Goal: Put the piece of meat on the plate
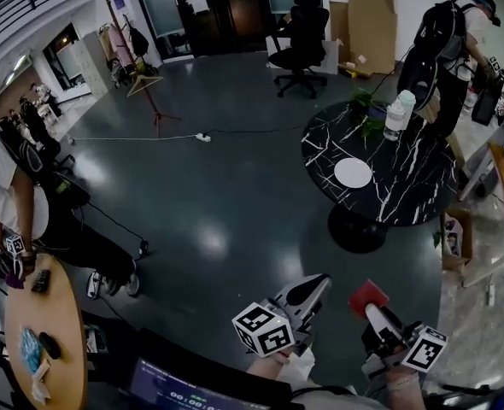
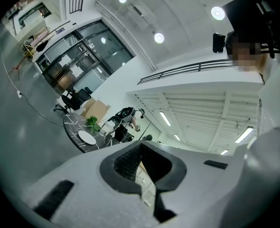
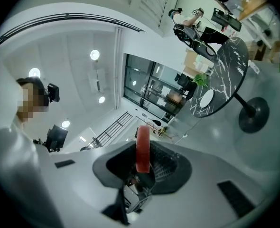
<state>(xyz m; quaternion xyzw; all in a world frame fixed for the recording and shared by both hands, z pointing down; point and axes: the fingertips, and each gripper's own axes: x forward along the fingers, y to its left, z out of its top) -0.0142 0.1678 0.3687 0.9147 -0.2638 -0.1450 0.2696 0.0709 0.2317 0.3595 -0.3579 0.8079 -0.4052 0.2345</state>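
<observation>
Meat (image 1: 367, 296) pinched in right claw (image 3: 142, 161), left claw (image 1: 318, 283) pressed together; plate (image 1: 353, 173) on black table (image 1: 410, 186) beyond floor (image 1: 218, 186)

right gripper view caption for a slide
Right gripper grips the piece of meat, white plate ahead on the marbled table.

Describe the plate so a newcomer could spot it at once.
Find the round black table with white veins, right of the open floor. The plate lies on its near half: a flat, empty white disc, unlike the upright green plant and pale jug behind it.
</observation>
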